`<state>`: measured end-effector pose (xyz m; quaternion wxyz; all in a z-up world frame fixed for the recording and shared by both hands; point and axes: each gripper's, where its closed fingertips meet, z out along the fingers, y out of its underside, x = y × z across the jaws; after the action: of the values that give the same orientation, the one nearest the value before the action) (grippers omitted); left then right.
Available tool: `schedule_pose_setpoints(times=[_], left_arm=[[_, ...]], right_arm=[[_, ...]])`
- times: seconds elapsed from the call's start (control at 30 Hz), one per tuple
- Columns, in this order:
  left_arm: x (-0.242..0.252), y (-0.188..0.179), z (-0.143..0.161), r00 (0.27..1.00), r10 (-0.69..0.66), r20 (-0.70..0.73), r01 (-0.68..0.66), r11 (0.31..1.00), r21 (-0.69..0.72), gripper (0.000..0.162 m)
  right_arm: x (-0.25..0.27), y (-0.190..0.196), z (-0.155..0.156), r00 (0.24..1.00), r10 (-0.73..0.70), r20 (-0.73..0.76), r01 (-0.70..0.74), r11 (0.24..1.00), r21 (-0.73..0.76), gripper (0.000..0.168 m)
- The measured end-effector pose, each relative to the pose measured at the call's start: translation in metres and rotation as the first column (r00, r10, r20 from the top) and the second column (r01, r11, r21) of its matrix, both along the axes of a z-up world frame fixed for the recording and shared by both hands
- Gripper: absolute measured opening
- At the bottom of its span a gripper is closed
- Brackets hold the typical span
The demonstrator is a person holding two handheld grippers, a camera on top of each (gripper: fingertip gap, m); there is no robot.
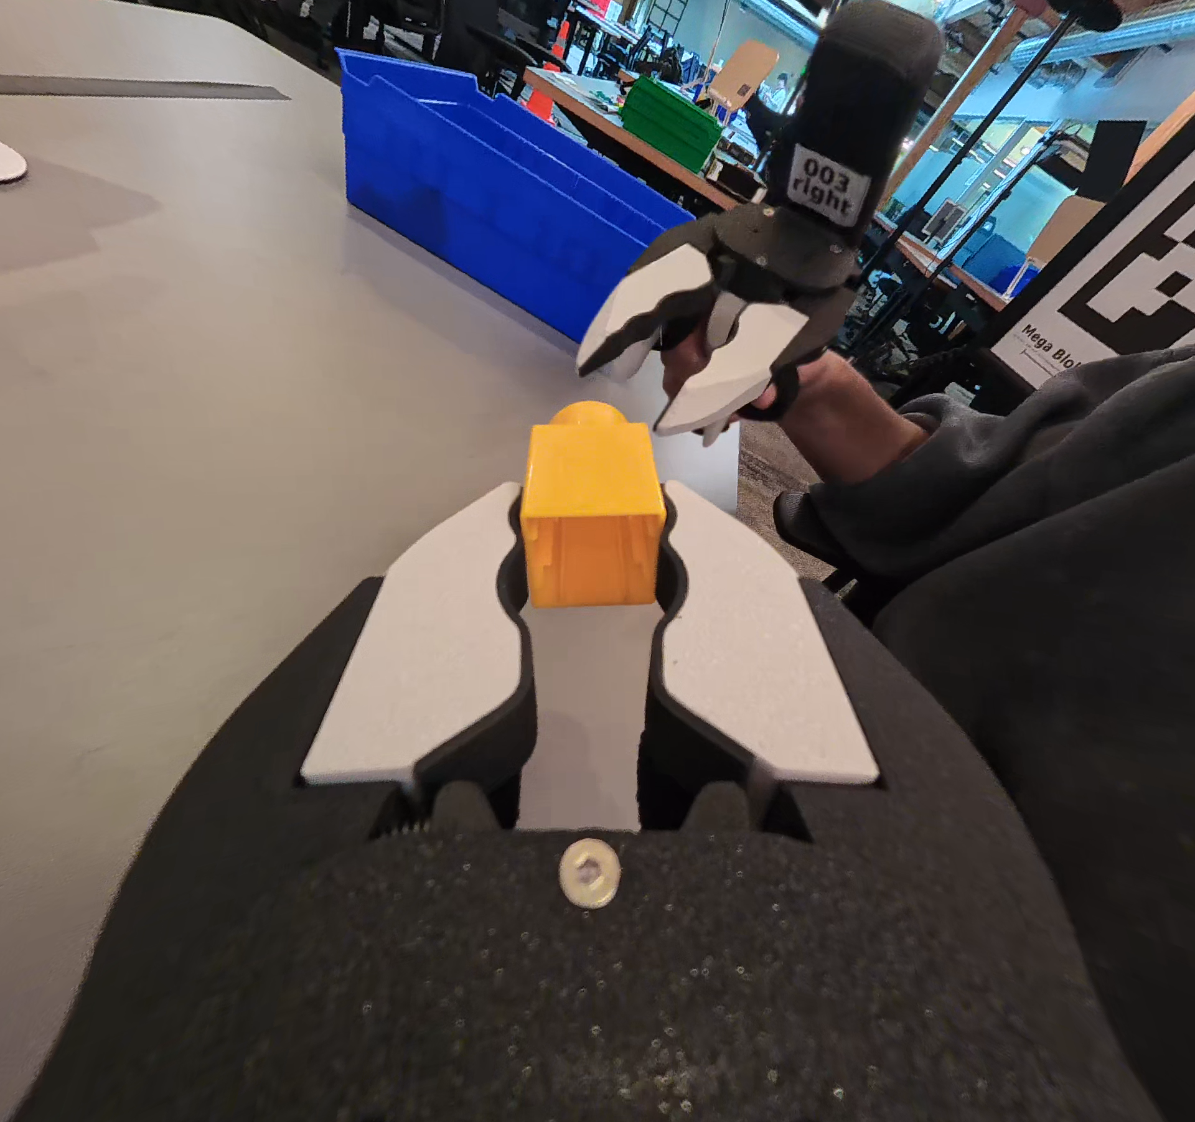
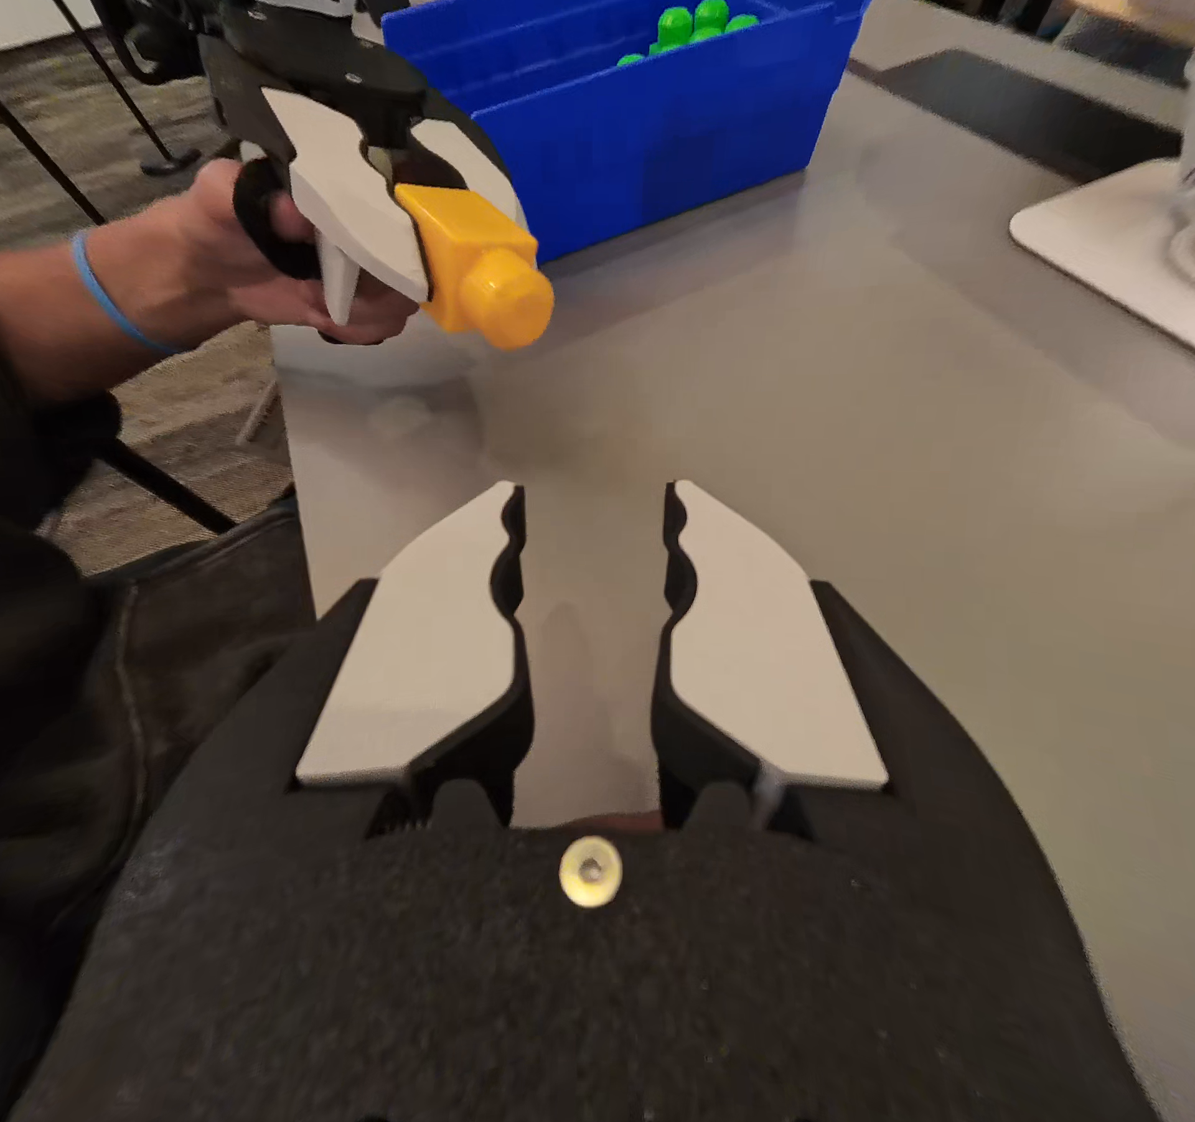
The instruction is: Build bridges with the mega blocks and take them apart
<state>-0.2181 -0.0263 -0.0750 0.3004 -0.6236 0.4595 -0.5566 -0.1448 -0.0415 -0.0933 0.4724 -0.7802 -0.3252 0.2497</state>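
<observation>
My left gripper (image 1: 592, 496) is shut on a yellow single-stud mega block (image 1: 592, 509), held above the grey table with its stud pointing away from the camera and its hollow underside toward it. In the right wrist view that gripper (image 2: 446, 250) and the yellow block (image 2: 482, 266) show at the upper left, near the table's corner. My right gripper (image 2: 592, 496) is open and empty above the table. In the left wrist view the right gripper (image 1: 624, 393) hovers open just beyond the yellow block, apart from it. Green blocks (image 2: 695, 24) lie in the blue bin (image 2: 646, 140).
The blue bin (image 1: 491, 199) stands on the grey table (image 1: 194, 380) near its edge, beyond both grippers. A white flat object (image 2: 1112, 244) lies at the right. A card with a black-and-white marker (image 1: 1138, 263) stands at the right. A person's sleeve and lap fill the near side. Across from one pair of fingers to the other is roughly 9 centimeters.
</observation>
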Motion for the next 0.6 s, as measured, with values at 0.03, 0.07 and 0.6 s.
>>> schedule_pose_setpoints(times=[0.03, 0.07, 0.6], left_arm=[[0.001, 0.0, -0.001, 1.0, 0.003, -0.004, -0.003, 1.0, 0.003, 0.036], [0.004, 0.003, -0.003, 0.999, 0.022, -0.023, -0.021, 1.0, 0.018, 0.036], [0.113, 0.095, -0.093, 0.834, 0.291, -0.469, -0.184, 0.947, 0.262, 0.036]], right_arm=[[-0.001, 0.0, -0.001, 1.0, 0.006, 0.023, -0.006, 1.0, 0.011, 0.041], [0.001, 0.001, -0.004, 0.999, -0.002, 0.054, 0.001, 1.0, 0.008, 0.041], [0.058, 0.012, -0.014, 0.981, -0.19, -0.031, 0.184, 0.971, -0.155, 0.038]])
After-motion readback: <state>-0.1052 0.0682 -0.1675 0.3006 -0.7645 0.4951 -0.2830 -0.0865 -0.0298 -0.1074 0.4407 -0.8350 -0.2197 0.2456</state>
